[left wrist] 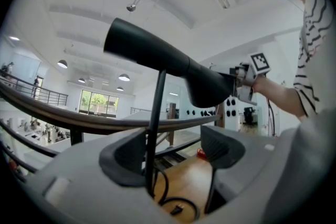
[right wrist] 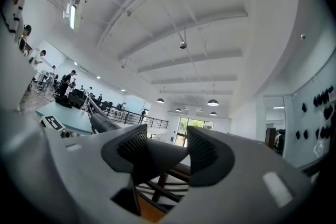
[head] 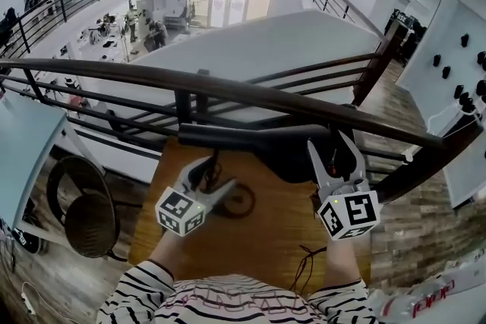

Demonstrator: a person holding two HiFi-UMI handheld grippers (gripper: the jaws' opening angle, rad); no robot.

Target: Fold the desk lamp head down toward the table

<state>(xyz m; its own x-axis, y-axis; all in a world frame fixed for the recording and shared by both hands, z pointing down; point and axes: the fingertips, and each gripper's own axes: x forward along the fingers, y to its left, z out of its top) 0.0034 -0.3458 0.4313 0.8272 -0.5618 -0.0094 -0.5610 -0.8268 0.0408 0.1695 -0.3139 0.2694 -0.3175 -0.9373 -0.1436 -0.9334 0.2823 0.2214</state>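
Black-and-white striped sleeves (head: 140,294) lead out to two grippers over a warm wooden table (head: 266,239). From the head view, the left gripper (head: 216,177) reaches in toward the desk lamp's thin stem (head: 216,160), just above the round black base (head: 238,201) standing on the tabletop. How its jaws meet the stem is hard to read from up there. The left gripper view settles it: the jaws stand apart with the stem (left wrist: 156,113) rising between them. The stem is close against the left pad and clear of the right one, so nothing is pinched. That view alone also shows a black cable (left wrist: 178,208) looped on the wood below the jaws.

The right gripper (head: 332,152) sits at the thick end of the lamp head (head: 243,137). Its own view shows what the head view cannot: both pads pressed onto the head's dark tapered body (right wrist: 152,160), which fills the gap between them.

The lamp is matt black all over. Its head is a long bar, slim at the left end and swelling toward the right gripper. It lies roughly level, high on its stem above the table.

Beyond the table edge runs a dark railing (head: 228,91). A floor fan (head: 87,212) stands lower down to the left, and a bright hall opens out behind.
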